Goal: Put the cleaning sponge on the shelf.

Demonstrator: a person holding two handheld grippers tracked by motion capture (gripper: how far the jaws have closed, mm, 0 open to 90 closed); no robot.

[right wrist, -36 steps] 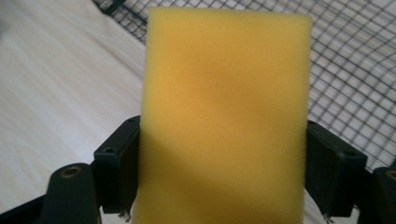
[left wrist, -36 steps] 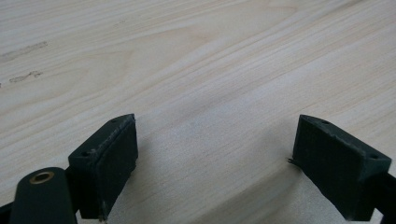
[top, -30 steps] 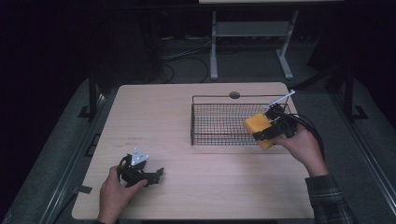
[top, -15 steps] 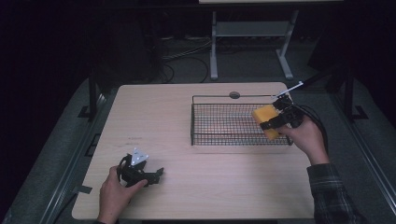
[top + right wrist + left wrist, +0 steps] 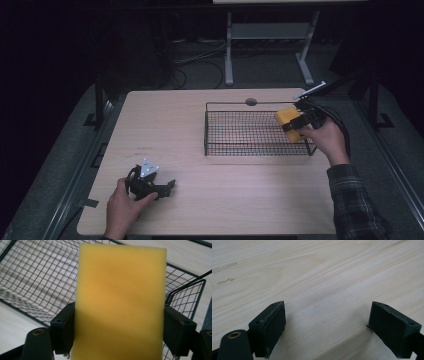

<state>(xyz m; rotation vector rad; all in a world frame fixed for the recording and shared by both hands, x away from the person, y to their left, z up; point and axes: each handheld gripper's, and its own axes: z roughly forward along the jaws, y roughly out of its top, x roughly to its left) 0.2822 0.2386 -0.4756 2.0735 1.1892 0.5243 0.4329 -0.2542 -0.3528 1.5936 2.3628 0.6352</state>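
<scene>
A yellow sponge (image 5: 288, 123) is clamped in my right gripper (image 5: 295, 125), held over the right end of the black wire basket (image 5: 250, 145). In the right gripper view the sponge (image 5: 120, 305) stands upright between the two black pads (image 5: 63, 327), which press on its sides, with the basket's mesh (image 5: 30, 277) behind it. My left gripper (image 5: 167, 186) rests low on the table near the front left, in the person's hand. In the left gripper view its jaws stand wide apart over bare wood (image 5: 317, 290), nothing between them.
The light wooden table (image 5: 165, 130) has a round cable hole (image 5: 251, 102) behind the basket. A metal stand (image 5: 270, 35) and cables lie on the dark floor beyond. A cable (image 5: 340, 125) loops from the right gripper.
My right gripper has carried the sponge to the right and slightly back, from the basket's front right part to its right end. The left gripper has stayed put.
</scene>
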